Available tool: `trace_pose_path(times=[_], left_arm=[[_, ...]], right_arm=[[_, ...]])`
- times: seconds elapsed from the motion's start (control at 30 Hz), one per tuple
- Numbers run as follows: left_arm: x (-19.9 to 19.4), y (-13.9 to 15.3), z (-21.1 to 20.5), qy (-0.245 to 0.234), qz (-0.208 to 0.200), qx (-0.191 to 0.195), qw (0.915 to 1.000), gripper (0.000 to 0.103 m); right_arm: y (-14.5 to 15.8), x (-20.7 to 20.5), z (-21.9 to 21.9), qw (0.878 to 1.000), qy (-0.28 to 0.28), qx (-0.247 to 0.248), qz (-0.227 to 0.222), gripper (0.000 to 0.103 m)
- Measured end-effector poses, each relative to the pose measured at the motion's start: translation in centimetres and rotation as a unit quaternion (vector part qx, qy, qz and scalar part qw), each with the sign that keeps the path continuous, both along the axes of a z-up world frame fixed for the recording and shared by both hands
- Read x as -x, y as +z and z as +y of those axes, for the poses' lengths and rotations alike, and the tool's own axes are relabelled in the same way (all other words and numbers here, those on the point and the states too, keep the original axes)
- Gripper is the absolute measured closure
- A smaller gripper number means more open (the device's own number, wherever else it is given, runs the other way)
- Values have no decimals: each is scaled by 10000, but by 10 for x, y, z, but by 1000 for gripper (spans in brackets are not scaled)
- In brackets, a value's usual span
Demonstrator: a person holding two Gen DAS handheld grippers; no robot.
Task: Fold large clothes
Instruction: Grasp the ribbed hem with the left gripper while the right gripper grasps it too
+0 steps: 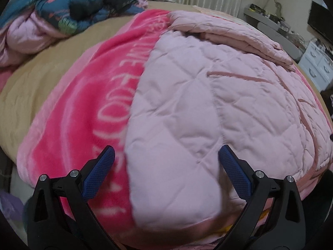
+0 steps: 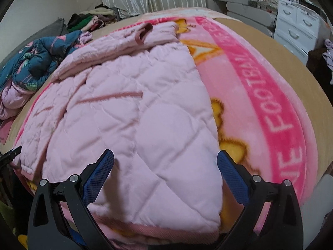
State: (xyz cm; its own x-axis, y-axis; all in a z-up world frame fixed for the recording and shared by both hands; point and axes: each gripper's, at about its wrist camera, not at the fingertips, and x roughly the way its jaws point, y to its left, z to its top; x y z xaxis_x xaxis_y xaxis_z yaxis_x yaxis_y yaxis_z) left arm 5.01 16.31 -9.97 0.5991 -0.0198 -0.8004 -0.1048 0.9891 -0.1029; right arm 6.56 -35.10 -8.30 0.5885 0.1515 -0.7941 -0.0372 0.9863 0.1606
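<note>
A light pink quilted jacket (image 1: 199, 108) lies flat on a bright pink fleece blanket (image 1: 83, 112) on the bed, with a sleeve folded across its far end (image 1: 235, 35). My left gripper (image 1: 166, 158) is open and empty, hovering above the jacket's near left edge. In the right wrist view the same jacket (image 2: 133, 112) lies on the blanket (image 2: 270, 108), its cuff (image 2: 143, 33) at the far end. My right gripper (image 2: 165, 160) is open and empty above the jacket's near right part.
A dark blue floral quilted garment (image 1: 83, 2) lies bunched at the bed's far left, also in the right wrist view (image 2: 35, 62). White drawers (image 2: 297, 31) and a grey shelf (image 2: 239, 2) stand at the right. A clothes pile (image 2: 89, 20) sits by the curtain.
</note>
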Motion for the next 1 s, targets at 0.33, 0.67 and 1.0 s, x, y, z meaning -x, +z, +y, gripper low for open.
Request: trace_pose_path(times=[0.33,0.67,1.0], left_arm=[[7,-12,10,23,144,630,9979,9],[14,-14,4,-39,189,840,9963,9],[18,-16,3,10,195,1002,9948,9]], right_arm=[[-15,23,-17,9971,99,-604,460,4],[-24,44,-18,9951,297,-769,554,12],[-16,49,-35,9820,302,-1832,358,65]])
